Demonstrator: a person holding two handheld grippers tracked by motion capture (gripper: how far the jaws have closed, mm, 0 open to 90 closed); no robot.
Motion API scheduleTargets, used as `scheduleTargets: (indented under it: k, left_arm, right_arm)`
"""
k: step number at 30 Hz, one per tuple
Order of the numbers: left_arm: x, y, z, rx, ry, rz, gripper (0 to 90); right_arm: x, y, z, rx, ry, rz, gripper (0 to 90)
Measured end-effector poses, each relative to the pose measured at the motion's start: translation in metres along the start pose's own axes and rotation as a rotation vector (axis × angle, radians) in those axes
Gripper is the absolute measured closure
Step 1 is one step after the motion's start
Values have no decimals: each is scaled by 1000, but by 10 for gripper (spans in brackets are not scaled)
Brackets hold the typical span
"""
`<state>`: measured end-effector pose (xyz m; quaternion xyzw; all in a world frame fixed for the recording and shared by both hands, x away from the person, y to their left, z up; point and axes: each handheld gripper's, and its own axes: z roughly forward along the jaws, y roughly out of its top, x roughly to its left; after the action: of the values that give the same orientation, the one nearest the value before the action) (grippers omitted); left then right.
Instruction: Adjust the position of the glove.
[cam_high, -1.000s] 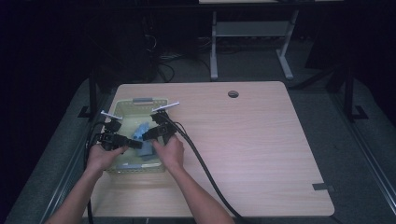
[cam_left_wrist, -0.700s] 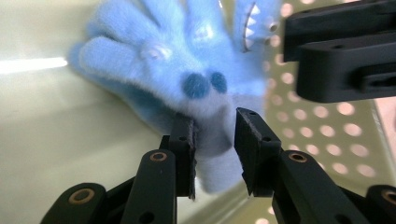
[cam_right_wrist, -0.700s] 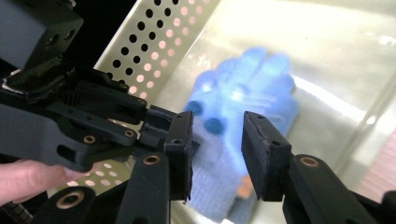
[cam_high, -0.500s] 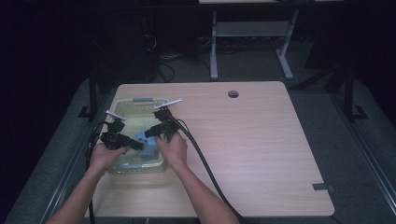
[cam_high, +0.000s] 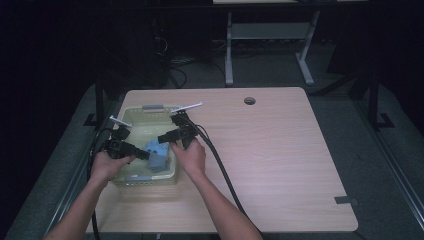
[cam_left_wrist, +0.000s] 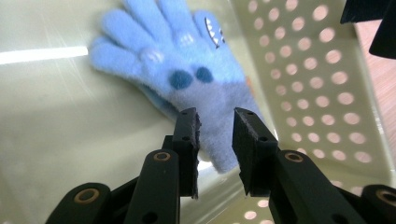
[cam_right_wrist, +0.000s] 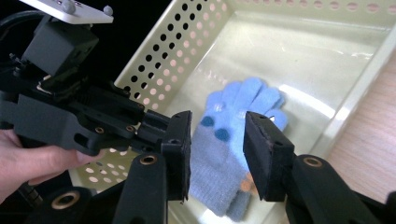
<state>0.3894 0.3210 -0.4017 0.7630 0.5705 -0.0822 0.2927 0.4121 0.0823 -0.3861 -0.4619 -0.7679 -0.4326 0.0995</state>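
A fuzzy blue glove (cam_left_wrist: 196, 79) lies flat on the floor of a pale yellow-green plastic basket (cam_high: 131, 122), its fingers spread and its grey-blue cuff toward the near end of the basket; it carries two dark blue round spots on the palm and a small toothy face patch near one finger, and a second layer of the same blue peeks out under its edge, so it may be a pair stacked together, though that cannot be settled. In the high view the glove (cam_high: 156, 154) sits in the right half of the basket, close to the perforated right wall. The left gripper (cam_left_wrist: 215, 130) hangs just over the cuff with its two black jaws parted and nothing between them; whether the tips touch the fabric cannot be told. The right gripper (cam_right_wrist: 215, 140) is also spread wide with nothing in it, poised above the glove (cam_right_wrist: 233, 135) from the basket's right side, and its view catches the left gripper (cam_right_wrist: 84, 112) beside it, held in the person's left hand (cam_right_wrist: 28, 161). From above, both hands sit at the basket, the left hand (cam_high: 106, 165) at its left rim and the right hand (cam_high: 190, 156) at its right rim, black cables trailing back across the light wooden table (cam_high: 280, 150), whose far edge has a round cable hole (cam_high: 249, 100)
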Motion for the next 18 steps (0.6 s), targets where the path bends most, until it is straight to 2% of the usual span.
scheduleTargets:
  k: [11,18]
  left_arm:
    - [-9,3,-19,-56,-9,58,694]
    - [-17,6,-25,-87,-24,66,660]
  right_arm:
    - [-5,1,-22,-34,32,30,597]
    - [-9,3,-34,-53,40,28,577]
